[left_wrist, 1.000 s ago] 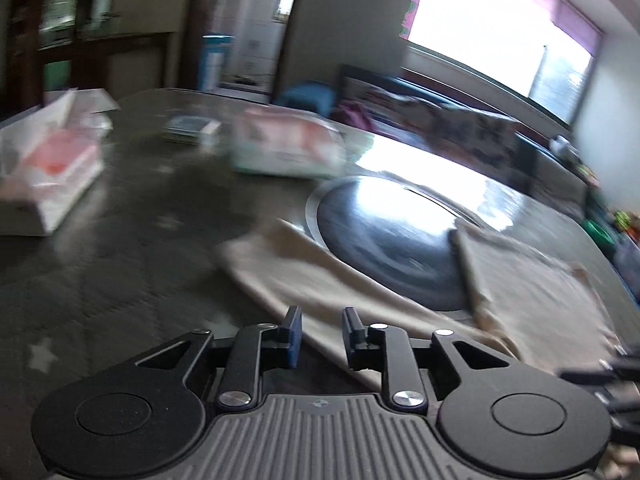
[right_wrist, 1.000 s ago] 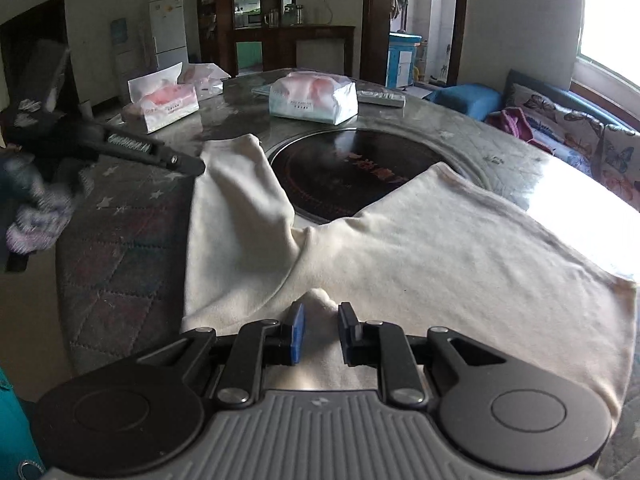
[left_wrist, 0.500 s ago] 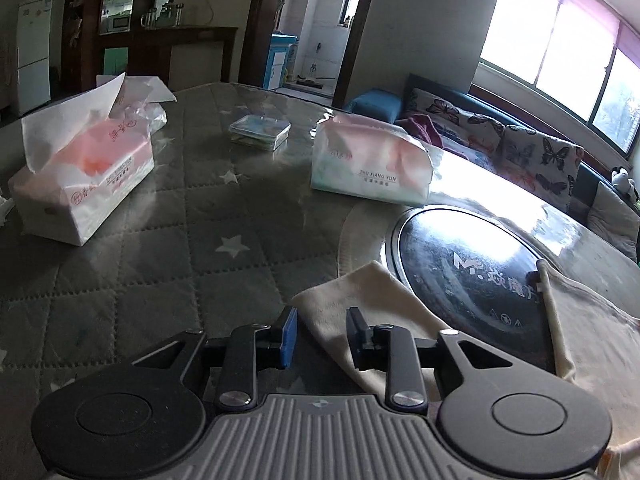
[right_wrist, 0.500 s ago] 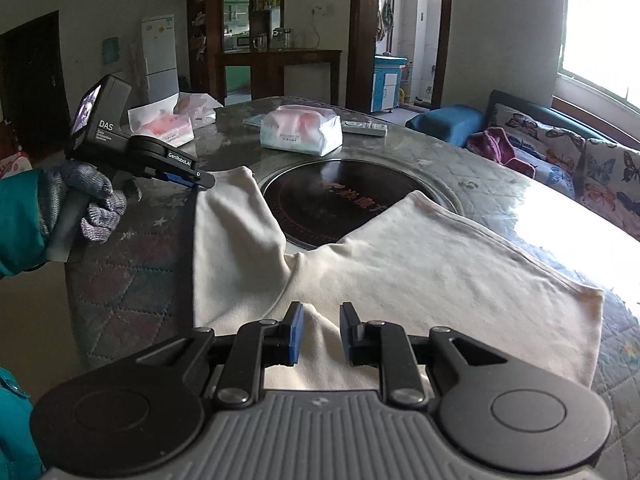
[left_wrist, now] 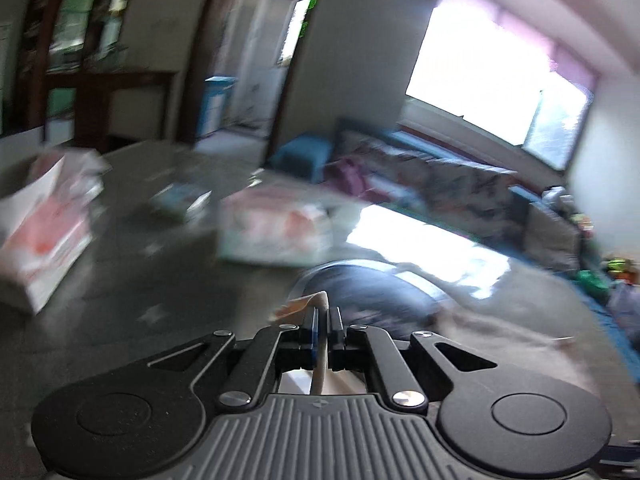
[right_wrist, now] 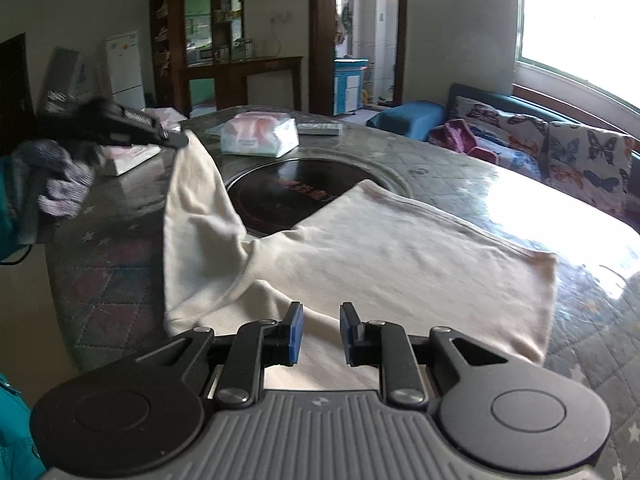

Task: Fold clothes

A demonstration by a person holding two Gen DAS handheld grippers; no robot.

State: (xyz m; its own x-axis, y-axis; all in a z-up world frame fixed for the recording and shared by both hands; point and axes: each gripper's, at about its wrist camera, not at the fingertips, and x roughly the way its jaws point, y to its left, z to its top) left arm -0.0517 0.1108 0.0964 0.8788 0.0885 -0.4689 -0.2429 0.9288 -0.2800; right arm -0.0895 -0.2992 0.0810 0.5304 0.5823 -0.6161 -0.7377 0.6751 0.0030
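Note:
A cream garment (right_wrist: 400, 248) lies spread on the round table, partly over the dark round hob (right_wrist: 296, 192). My left gripper (left_wrist: 323, 314) is shut on the end of one cream sleeve (left_wrist: 320, 364); the view is blurred. In the right wrist view the left gripper (right_wrist: 176, 141) holds that sleeve (right_wrist: 200, 208) lifted off the table at the left. My right gripper (right_wrist: 319, 316) is open, low over the garment's near edge, with nothing between its fingers.
A tissue pack (right_wrist: 260, 136) and a flat remote (right_wrist: 320, 128) lie behind the hob. A tissue box (right_wrist: 128, 156) stands at the far left. The table edge (right_wrist: 68, 320) drops off at the left. A sofa (right_wrist: 560, 148) runs along the right.
My left gripper has shut on the sleeve end and lifted it up off the table. My right gripper has stayed open over the near edge of the garment.

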